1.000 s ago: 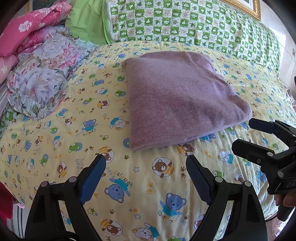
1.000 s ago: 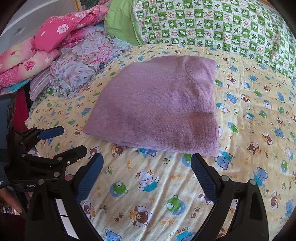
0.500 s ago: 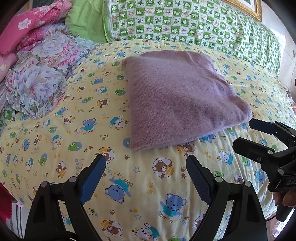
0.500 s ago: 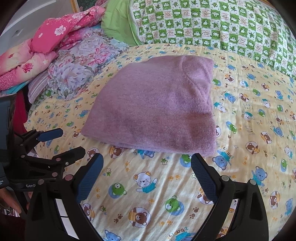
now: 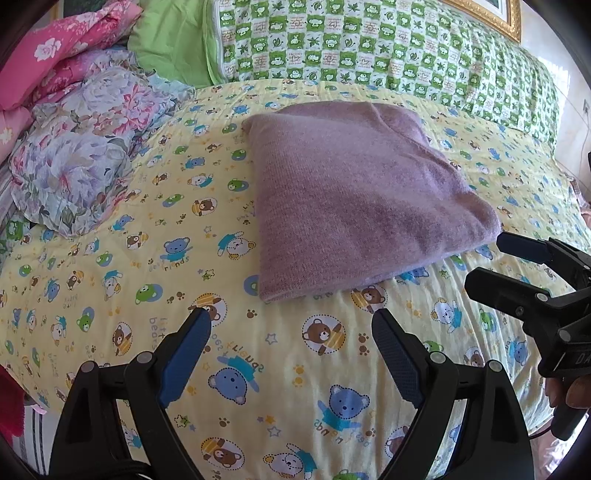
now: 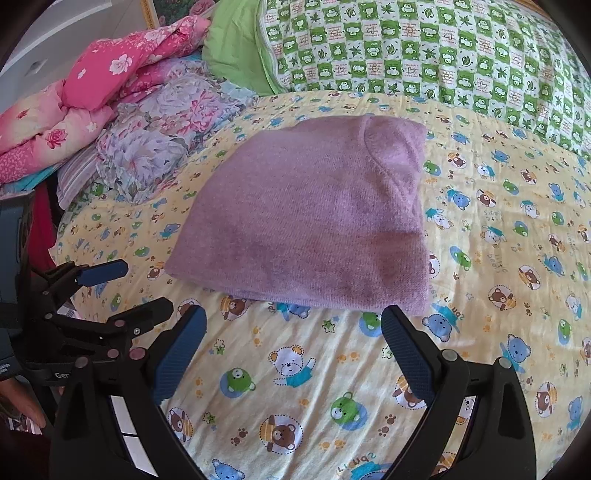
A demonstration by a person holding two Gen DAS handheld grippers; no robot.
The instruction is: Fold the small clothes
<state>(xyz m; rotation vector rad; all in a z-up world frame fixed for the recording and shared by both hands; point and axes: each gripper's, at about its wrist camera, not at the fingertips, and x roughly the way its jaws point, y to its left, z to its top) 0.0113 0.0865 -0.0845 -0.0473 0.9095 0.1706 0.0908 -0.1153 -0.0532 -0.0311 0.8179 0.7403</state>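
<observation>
Bear-print bedspread (image 5: 110, 280) under folded sweater (image 5: 354, 199).

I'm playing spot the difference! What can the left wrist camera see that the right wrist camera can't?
Only the left wrist view shows a gold picture frame at the top right corner and the right gripper from the side. Only the right wrist view shows the left gripper from the side and a white wall at top left. Both show the folded purple sweater on the bear sheet, the green pillow and pink quilts. Both grippers are open and empty.
</observation>
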